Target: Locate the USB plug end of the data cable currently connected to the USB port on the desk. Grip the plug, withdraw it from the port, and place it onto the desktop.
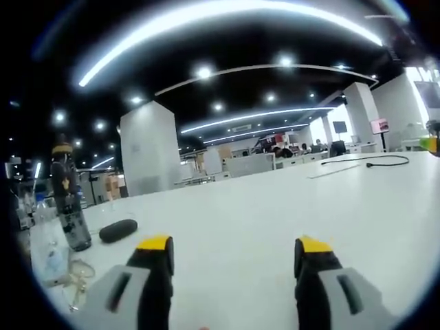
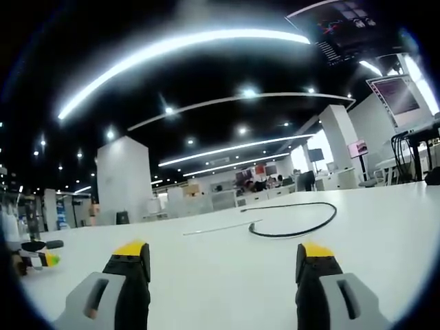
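Both grippers hover low over the white desk point(image 2: 227, 275), jaws spread wide, empty: left gripper point(image 1: 234, 251), right gripper point(image 2: 223, 258). One black data cable point(image 2: 302, 227) lies looped on the desktop ahead. One dark bottle point(image 1: 69, 199) stands left.

Both grippers level, jaws apart, nothing held.
Left gripper point(image 1: 235, 256): yellow-tipped jaws spread wide, low over the surface. Right gripper point(image 2: 223, 260): same pose, jaws spread, nothing between them.
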Available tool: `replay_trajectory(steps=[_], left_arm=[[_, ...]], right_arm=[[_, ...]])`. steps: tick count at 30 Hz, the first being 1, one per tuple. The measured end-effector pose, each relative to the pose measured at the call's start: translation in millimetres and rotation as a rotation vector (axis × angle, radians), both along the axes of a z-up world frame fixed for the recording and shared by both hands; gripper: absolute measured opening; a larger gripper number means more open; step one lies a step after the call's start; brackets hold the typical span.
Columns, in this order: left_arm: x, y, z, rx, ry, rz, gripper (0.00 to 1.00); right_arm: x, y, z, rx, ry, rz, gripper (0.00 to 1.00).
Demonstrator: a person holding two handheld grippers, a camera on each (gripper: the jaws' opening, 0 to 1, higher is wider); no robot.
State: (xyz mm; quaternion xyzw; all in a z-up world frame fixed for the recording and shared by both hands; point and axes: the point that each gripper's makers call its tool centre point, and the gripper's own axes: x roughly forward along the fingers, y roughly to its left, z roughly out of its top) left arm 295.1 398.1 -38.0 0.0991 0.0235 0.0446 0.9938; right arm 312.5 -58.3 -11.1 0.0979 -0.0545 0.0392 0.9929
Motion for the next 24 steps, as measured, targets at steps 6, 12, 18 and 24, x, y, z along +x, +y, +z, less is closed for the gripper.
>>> replay_trajectory(steps=[6, 12, 18, 24], left_arm=[[0.4, -1.5, -1.1, 0.015, 0.006, -0.003, 0.71], [0.3, -2.1, -1.3, 0.019, 0.008, -0.004, 0.71], [0.2, -2.7, -2.7, 0.028, 0.015, -0.005, 0.71], [-0.2, -3.3, -3.1, 0.032, 0.017, -0.006, 0.71]], right_arm=[[0.7, -0.6, -0.3, -0.002, 0.002, -0.001, 0.87], [0.8, -0.8, -0.7, -0.004, 0.004, -0.001, 0.87], [0.0, -0.6, -1.1, -0.005, 0.004, -0.002, 0.87], [-0.3, -0.4, -1.5, -0.007, 0.006, -0.001, 0.87]])
